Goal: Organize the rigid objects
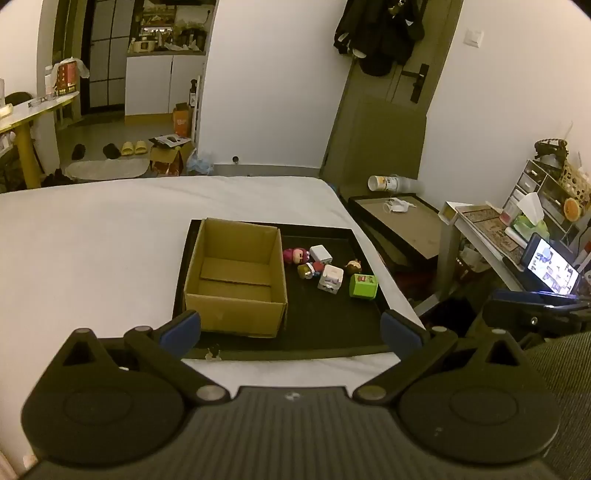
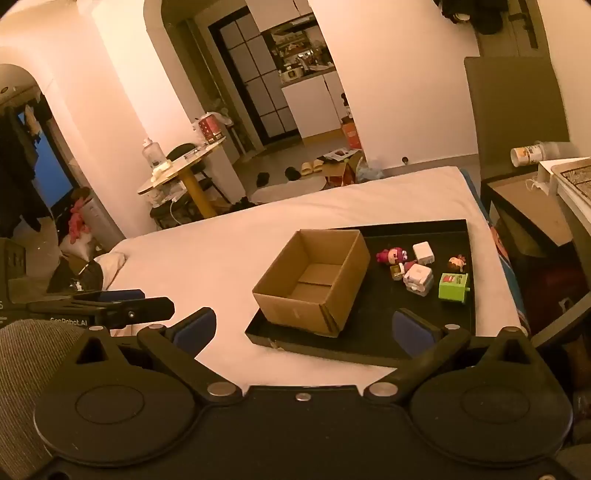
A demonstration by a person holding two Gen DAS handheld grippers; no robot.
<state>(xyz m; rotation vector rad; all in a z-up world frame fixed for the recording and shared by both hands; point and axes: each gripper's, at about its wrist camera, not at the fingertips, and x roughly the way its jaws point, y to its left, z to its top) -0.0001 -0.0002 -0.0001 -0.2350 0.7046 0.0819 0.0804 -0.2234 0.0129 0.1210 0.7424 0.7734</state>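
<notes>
**Q:** Toys and small blocks were the job, then. Where did they lie?

**A:** Clustered on the right half of a shallow black rectangular tray (image 1: 332, 325), just beside an open brown cardboard box (image 1: 236, 273) that stood empty on the tray's left half. There was a green printed cube (image 1: 364, 286), a white cube-shaped toy (image 1: 330, 279), a small white plug-like block (image 1: 320, 253), a pink round-headed figurine (image 1: 295, 255), a small red and yellow figure (image 1: 308, 269) and a brown-haired little figure (image 1: 354, 264).

**Q:** How would they have handled?

**A:** Light and stiff, I judged, probably hard plastic. The cubes offered flat opposite faces, the surest place to pinch. The rounded figurines looked likelier to slip or roll, so I would have taken them across the body rather than the head.

**Q:** And the tools?

**A:** Both were spread as wide as they go, holding nothing. The left tool (image 1: 291, 328) hung short of the tray's near edge, the right tool (image 2: 306, 328) likewise; both pointed down towards the tray.

**Q:** The surroundings?

**A:** The tray sat on a bed with a white sheet (image 1: 92, 251), a soft base that might let the tray tilt under pressure. Beyond were a dark door hung with coats (image 1: 380, 33), a cluttered side desk with a lit screen (image 1: 552, 267) and a round table on a yellow leg (image 2: 184, 166).
</notes>
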